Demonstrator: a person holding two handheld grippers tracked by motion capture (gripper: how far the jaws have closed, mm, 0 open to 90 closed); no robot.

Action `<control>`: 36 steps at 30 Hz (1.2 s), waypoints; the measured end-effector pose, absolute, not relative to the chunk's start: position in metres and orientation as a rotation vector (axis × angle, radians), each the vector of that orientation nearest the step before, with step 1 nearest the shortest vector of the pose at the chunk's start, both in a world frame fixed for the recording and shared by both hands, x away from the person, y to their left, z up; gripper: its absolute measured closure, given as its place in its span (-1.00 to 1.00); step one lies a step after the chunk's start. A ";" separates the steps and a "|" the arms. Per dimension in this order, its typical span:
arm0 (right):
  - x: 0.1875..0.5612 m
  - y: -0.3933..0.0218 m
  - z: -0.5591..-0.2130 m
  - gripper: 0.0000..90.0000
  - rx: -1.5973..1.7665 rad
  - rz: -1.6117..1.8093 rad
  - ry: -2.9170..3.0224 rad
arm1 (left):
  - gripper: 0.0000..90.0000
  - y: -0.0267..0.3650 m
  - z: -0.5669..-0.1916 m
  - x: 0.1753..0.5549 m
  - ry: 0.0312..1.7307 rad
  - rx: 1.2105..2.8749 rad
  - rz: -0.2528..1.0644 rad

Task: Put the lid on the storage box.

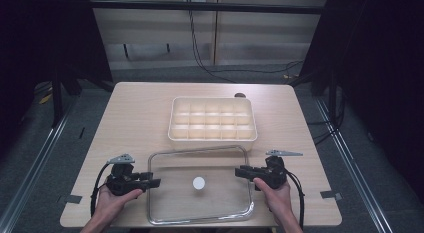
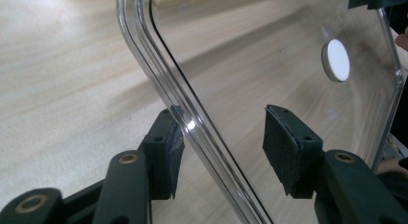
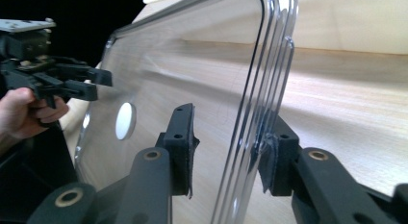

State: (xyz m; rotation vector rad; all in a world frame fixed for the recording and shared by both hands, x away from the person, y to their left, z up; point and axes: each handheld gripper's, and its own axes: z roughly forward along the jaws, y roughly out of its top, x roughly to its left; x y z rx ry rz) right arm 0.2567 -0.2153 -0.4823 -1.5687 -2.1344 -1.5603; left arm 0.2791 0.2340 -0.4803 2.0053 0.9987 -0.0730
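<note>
Clear lid (image 1: 200, 208) with a white round knob (image 1: 199, 183) at its centre, on the near part of the table (image 1: 135, 113), just in front of the cream compartment tray (image 1: 213, 120). Left gripper (image 1: 156, 182) at the lid's left rim, jaws spread, rim between them, one pad (image 2: 168, 152) touching it. Right gripper (image 1: 239, 171) at the right rim, jaws spread astride it, not pinching.

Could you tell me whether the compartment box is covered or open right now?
Open. The box shows bare, empty compartments, and the clear lid lies flat on the table in front of it.
</note>
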 end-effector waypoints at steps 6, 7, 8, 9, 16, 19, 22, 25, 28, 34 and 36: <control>0.254 -0.216 -0.474 0.31 -1.607 -1.561 -2.186 | 0.26 0.233 -0.470 0.279 0.954 1.970 -0.036; 0.253 -0.216 -0.473 0.30 -1.612 -1.559 -2.197 | 0.27 0.233 -0.469 0.278 0.951 1.968 -0.032; 0.253 -0.216 -0.472 0.29 -1.618 -1.558 -2.200 | 0.28 0.232 -0.467 0.278 0.954 1.960 -0.027; 0.252 -0.217 -0.472 0.28 -1.622 -1.559 -2.206 | 0.30 0.232 -0.466 0.278 0.948 1.957 -0.022; 0.250 -0.219 -0.467 0.27 -1.661 -1.569 -2.204 | 0.36 0.226 -0.457 0.281 0.926 1.957 0.014; 0.249 -0.221 -0.464 0.27 -1.674 -1.586 -2.205 | 0.40 0.224 -0.452 0.283 0.909 1.952 0.025; 0.248 -0.224 -0.462 0.28 -1.680 -1.603 -2.201 | 0.44 0.222 -0.449 0.284 0.909 1.933 0.028; 0.247 -0.225 -0.460 0.28 -1.688 -1.611 -2.198 | 0.46 0.223 -0.448 0.284 0.899 1.928 0.025; 0.247 -0.226 -0.459 0.29 -1.685 -1.623 -2.194 | 0.48 0.222 -0.445 0.284 0.896 1.925 0.034; 0.247 -0.228 -0.455 0.32 -1.683 -1.652 -2.185 | 0.53 0.222 -0.439 0.286 0.883 1.917 0.055; 0.247 -0.228 -0.454 0.33 -1.677 -1.658 -2.182 | 0.54 0.223 -0.438 0.286 0.887 1.905 0.057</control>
